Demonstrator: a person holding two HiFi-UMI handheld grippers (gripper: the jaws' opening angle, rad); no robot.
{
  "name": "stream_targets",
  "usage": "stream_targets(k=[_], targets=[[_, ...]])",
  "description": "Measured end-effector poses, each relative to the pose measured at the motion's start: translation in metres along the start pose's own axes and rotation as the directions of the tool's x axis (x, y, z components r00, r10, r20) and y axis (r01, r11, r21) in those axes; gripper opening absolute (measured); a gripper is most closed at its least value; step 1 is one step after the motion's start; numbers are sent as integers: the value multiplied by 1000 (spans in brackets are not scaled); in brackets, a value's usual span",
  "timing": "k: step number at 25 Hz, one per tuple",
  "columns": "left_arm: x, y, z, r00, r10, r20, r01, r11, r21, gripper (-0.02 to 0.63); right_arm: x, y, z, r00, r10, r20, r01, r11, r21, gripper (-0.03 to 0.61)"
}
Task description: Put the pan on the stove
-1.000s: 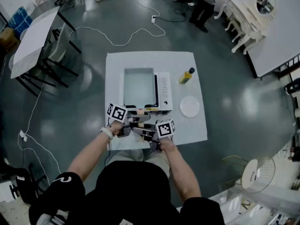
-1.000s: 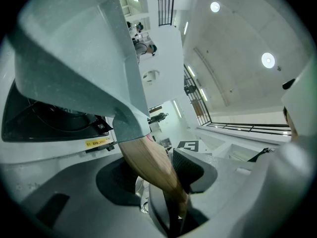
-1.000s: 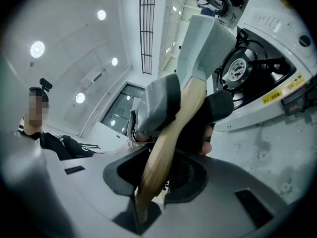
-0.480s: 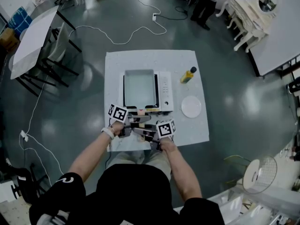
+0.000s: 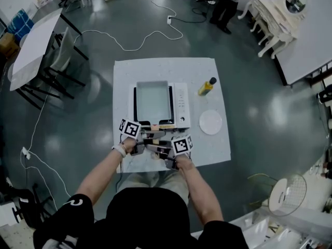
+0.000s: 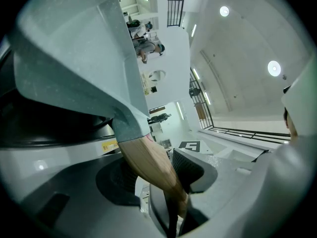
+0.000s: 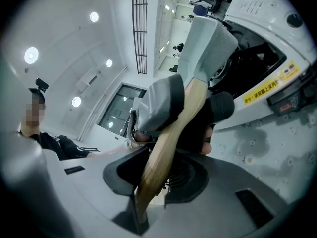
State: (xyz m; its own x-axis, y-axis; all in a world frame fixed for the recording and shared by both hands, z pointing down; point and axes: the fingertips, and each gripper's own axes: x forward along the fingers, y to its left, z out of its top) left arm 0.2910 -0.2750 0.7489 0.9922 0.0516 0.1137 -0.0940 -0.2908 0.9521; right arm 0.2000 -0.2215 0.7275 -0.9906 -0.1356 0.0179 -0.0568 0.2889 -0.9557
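A square grey pan (image 5: 152, 101) rests on the white tabletop stove (image 5: 181, 105), and its wooden handle (image 5: 154, 130) points toward me. My left gripper (image 5: 147, 138) and right gripper (image 5: 162, 150) both clamp that handle near the table's front edge. In the left gripper view the pan (image 6: 74, 58) fills the upper left, and the handle (image 6: 148, 165) runs down between the pads of the left gripper (image 6: 158, 182). The right gripper (image 7: 158, 182) view shows the handle (image 7: 168, 138) passing through its jaws, with the pan (image 7: 203, 48) and the stove (image 7: 267, 58) beyond.
On the white table (image 5: 124, 71), a yellow oil bottle (image 5: 206, 86) and a white plate (image 5: 210, 122) sit to the right of the stove. A white cable (image 5: 129, 40) lies on the floor behind, and another table (image 5: 31, 45) with a chair stands at the far left.
Both grippers have stayed on the handle. The pan has shifted slightly on the stove, so a black strip of the stove top now shows along its left side.
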Motion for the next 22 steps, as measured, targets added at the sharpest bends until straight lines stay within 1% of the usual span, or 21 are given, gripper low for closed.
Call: stream_targets(k=[6,10,13,16,20,22], targets=[[3,10,5,1000,-4,-5,4,1000,1,198,-1,-11,4,1000,-10,2,10,1000,18,95],[5,16,7,1000,-5,-7,5,1000,7,198,-3,-14,7,1000,-14,1,14,1000,13,97],[5,19,9,1000,-10,-4,10,1000,-8,196,-4,-18,8,1000,-25,1,25,1000,12,97],[2,21,13,1000,-15,-3,15,1000,5,196,-1,-20,11,1000,-22,4,21,1000,20,95],[1,23,15,1000,-25,-1,25,1000,-1,196,2,-23,13,1000,-17,0,17,1000,26,97],[3,20,14,999,-45,6,45,999,-28,197,1,-24,12,1000,-20,-3,20,999,35,98]])
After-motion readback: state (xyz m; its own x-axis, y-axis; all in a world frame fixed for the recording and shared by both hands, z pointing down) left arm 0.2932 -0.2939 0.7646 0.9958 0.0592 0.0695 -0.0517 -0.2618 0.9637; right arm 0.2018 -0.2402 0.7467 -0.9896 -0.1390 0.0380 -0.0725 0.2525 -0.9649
